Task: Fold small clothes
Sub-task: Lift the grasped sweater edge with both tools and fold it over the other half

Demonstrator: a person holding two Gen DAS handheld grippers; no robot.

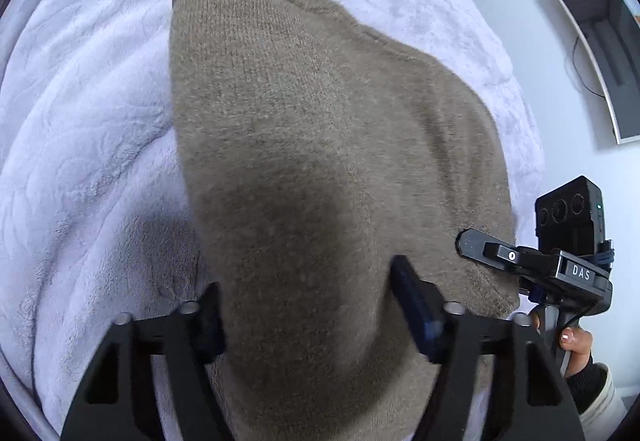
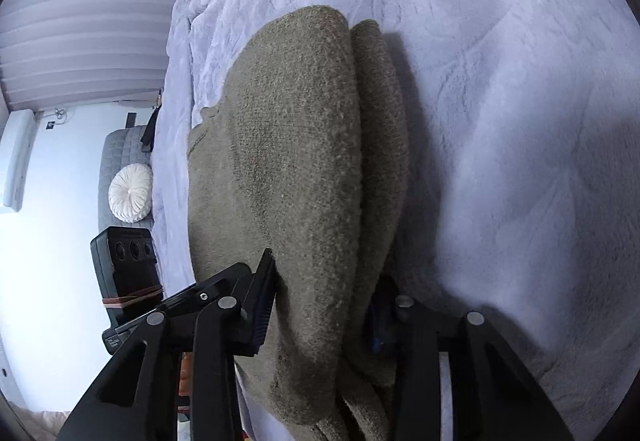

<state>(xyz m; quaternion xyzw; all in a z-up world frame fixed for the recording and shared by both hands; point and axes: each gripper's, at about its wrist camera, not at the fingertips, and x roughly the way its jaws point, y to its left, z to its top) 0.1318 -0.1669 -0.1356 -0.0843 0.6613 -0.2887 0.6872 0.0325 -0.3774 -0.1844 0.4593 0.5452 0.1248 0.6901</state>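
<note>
Mid-fold on the olive knit garment (image 1: 320,145), which lies on the pale plush blanket (image 1: 88,129) of the bed.

My left fingers (image 1: 308,305) straddle the near hem: cloth runs up between them, one finger at each side of the bunched edge. Whether the pads actually bite I cannot tell; the left pad is half hidden by the knit.

My right fingers (image 2: 320,309) stand either side of the doubled near corner, where two layers stack. The left pad touches the knit; the right one is buried under a fold, so the grip is uncertain too.

Judgement: both corners are being taken for a fold away from me. Next move needs a firm pinch through all layers, then an even lift so the stacked edges stay aligned.
</note>
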